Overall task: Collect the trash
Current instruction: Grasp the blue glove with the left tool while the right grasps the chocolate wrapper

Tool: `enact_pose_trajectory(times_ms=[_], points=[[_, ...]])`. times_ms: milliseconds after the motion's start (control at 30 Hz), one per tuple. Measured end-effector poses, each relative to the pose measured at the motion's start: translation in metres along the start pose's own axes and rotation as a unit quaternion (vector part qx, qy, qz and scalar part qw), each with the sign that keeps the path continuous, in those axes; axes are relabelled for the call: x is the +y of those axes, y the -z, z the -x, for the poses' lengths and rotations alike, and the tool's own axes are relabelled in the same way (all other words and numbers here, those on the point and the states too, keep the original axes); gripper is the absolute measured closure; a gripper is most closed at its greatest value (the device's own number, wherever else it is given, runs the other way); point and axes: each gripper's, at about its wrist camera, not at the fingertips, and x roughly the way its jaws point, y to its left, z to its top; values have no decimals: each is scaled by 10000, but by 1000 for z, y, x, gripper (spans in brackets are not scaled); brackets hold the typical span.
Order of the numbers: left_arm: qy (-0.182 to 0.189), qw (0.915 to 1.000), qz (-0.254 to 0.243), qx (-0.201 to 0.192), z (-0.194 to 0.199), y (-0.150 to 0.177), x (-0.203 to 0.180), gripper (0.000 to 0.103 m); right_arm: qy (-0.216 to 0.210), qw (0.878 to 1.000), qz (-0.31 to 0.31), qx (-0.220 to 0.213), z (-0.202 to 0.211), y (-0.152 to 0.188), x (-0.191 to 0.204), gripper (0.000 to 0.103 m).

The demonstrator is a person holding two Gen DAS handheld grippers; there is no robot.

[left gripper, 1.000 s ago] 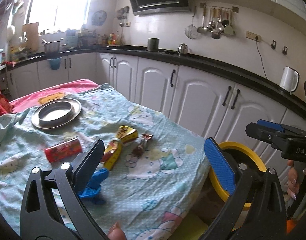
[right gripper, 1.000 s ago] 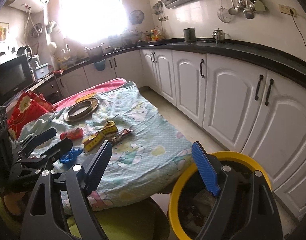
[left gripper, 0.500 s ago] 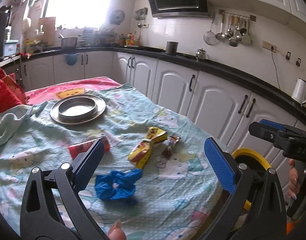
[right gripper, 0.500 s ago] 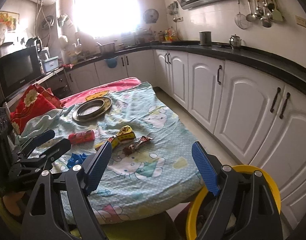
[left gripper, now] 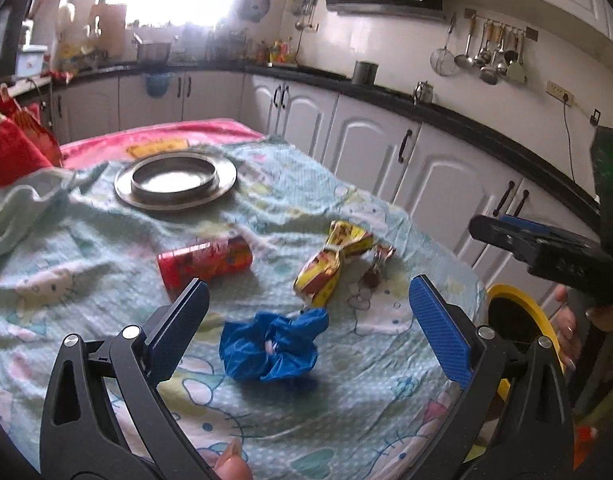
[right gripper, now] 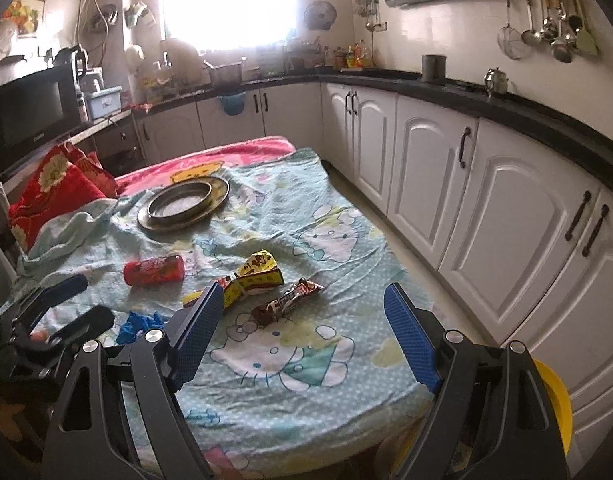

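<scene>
Trash lies on a light-blue cartoon cloth (left gripper: 86,240) over the table: a crumpled blue wrapper (left gripper: 272,344), a red can on its side (left gripper: 204,262), a yellow snack wrapper (left gripper: 332,258) and a brown candy bar wrapper (right gripper: 286,302). My left gripper (left gripper: 306,320) is open and empty, just above and in front of the blue wrapper. My right gripper (right gripper: 302,330) is open and empty, over the near table edge, close to the candy wrapper. A yellow-rimmed trash bin (left gripper: 518,312) stands beside the table on the right.
A round metal plate with a bowl (left gripper: 174,180) sits further back on the cloth. Red cushions (right gripper: 54,188) lie at the left. White cabinets (right gripper: 466,184) with a black counter run along the right and back.
Both grippers have swung left from the yellow bin towards the table. The blue wrapper now lies between the left gripper's fingers in view. Both stay open and empty.
</scene>
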Motion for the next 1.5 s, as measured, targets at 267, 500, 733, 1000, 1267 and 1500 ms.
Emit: enact_pose_trajectory(times_ms=[267,500,733,1000,1267,1500], points=[[16,9992,11,397,-23,13,7,11,-86,9989,61,460,-48,-2,6,25],[42,9979,-18,640,-39,21,8,11,-99,9961,98,867,-88,6,9,35],[88,9960,-14,893,-53,28,9,17,-120,9928,-88,1190,-119,12,8,45],[109,9949,128,997,-57,30,17,35,-174,9899,-322,1371,-134,19,4,66],[172,9930,262,1139,-59,33,22,62,-300,9892,-323,1394,-126,24,1,87],[365,9921,281,1170,-55,35,21,76,-314,9887,-415,1405,-113,31,-10,88]])
